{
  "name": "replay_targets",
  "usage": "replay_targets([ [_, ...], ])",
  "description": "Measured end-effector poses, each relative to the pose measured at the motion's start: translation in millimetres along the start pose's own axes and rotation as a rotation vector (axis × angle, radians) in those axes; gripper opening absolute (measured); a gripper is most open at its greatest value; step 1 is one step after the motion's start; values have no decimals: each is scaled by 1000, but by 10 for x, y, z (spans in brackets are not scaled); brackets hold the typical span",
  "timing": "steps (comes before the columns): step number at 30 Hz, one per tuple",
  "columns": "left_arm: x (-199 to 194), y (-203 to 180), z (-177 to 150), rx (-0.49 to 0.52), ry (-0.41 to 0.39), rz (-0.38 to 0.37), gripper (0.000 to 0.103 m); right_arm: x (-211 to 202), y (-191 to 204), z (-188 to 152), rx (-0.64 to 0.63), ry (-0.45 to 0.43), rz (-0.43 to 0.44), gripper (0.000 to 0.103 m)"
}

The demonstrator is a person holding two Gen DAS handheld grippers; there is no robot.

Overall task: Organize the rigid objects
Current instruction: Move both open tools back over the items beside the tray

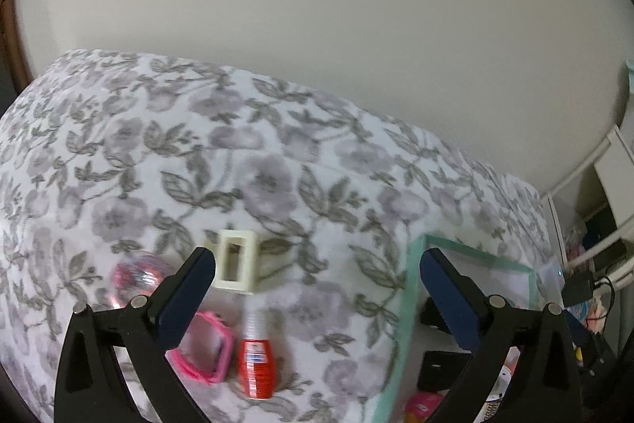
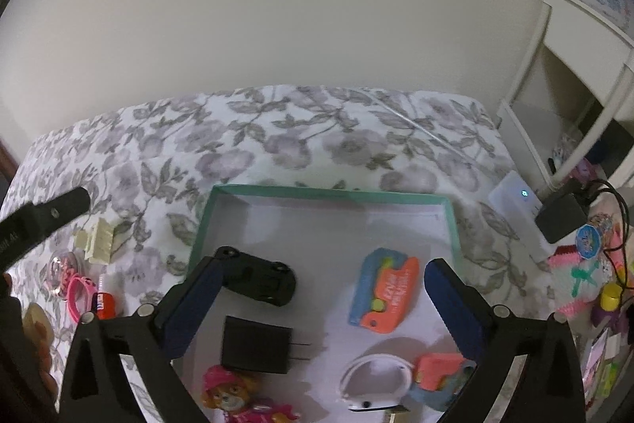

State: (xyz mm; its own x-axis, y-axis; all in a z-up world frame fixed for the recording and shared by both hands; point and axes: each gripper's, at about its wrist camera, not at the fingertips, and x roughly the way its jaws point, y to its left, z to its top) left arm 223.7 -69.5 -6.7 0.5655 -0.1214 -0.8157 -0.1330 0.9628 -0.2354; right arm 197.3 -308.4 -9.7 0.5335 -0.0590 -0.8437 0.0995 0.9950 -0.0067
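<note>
My left gripper is open and empty above the floral bedspread. Below it lie a cream hair claw clip, a red glue bottle, a pink square frame and a clear pink ball. My right gripper is open and empty over the teal-rimmed box. The box holds a black toy car, a black charger, an orange-blue toy, a white band, a doll and another orange toy. The left gripper's finger shows at the right view's left edge.
The bed meets a plain wall behind. A white shelf unit stands at the right, with a white device, a black adapter with cables and a pile of colourful toys beside the bed.
</note>
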Motion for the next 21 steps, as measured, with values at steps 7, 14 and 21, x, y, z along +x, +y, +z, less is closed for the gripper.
replay_targets([
  [7,-200,493,136,-78,-29,70,103,24,359,-20,-70,5,34,103],
  [14,-443,1027,244,-114,-58,184,103,68,798,-61,-125,9,113,103],
  [21,-447,1496,234,-172,-26,253,103,77,1288,-137,-191,6,183,103],
])
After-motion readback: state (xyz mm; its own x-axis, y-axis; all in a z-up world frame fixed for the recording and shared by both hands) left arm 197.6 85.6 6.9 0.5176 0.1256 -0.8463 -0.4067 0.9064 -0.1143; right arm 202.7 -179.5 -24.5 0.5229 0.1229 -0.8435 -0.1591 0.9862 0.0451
